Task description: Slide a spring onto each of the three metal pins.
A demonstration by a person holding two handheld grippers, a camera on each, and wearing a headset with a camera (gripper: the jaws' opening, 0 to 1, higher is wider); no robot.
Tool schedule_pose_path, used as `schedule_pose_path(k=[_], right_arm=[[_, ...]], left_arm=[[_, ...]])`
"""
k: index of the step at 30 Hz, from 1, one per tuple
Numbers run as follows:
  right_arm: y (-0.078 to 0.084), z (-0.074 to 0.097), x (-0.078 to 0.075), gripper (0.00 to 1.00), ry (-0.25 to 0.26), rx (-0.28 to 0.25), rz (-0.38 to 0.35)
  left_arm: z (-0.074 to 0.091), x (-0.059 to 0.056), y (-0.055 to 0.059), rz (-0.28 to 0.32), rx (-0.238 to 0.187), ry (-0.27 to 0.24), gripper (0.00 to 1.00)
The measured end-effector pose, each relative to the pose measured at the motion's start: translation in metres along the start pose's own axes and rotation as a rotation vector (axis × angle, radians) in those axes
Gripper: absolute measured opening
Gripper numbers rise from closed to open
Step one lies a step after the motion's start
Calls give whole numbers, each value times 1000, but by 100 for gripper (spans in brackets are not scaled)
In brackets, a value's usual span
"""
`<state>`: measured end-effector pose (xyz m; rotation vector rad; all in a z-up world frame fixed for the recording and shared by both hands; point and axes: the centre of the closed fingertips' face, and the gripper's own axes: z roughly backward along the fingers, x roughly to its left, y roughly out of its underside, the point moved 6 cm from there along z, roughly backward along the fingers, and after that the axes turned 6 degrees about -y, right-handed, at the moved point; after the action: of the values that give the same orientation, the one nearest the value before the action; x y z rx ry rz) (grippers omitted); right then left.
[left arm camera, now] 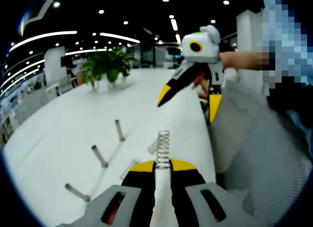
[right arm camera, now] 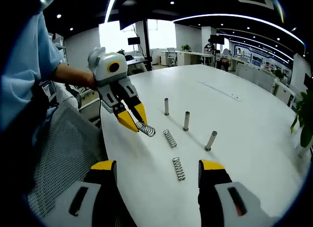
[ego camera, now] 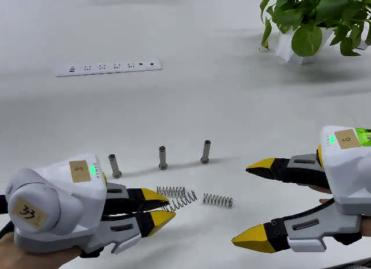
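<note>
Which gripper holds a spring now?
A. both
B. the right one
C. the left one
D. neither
C: the left gripper is shut on a spring, and the right gripper stands open, holding nothing.

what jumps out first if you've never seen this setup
The left gripper, low at left, pinches one spring in its yellow tips. Just beyond stand three bare metal pins in a row, and the right gripper hangs open at right.
</note>
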<state>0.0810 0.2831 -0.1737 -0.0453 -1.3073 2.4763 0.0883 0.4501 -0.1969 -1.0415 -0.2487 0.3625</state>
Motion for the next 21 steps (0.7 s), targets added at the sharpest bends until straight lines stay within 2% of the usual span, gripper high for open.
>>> schedule_pose_path(k=[7,10,11,14,21], right_arm=[[-9,-9,1,46,-69,-30,-15],[-8,-12,5,34,-111,-25,-13],[-8,-13,4,31,-109,-23,-10],[-9,-15,4,30,-115,-19,-1],[-13,-18,8,21,-163,-7,22]], left_arm=[[-4,-8,-8,-36,-18,41,10],[-7,-10,-10,-39,-25,53,10],[-8,-11,-10,-43,-25,57,10],[-10,-14,-10,-51,-25,69,10],[-13,-18,-11,-65,-33,91,10]])
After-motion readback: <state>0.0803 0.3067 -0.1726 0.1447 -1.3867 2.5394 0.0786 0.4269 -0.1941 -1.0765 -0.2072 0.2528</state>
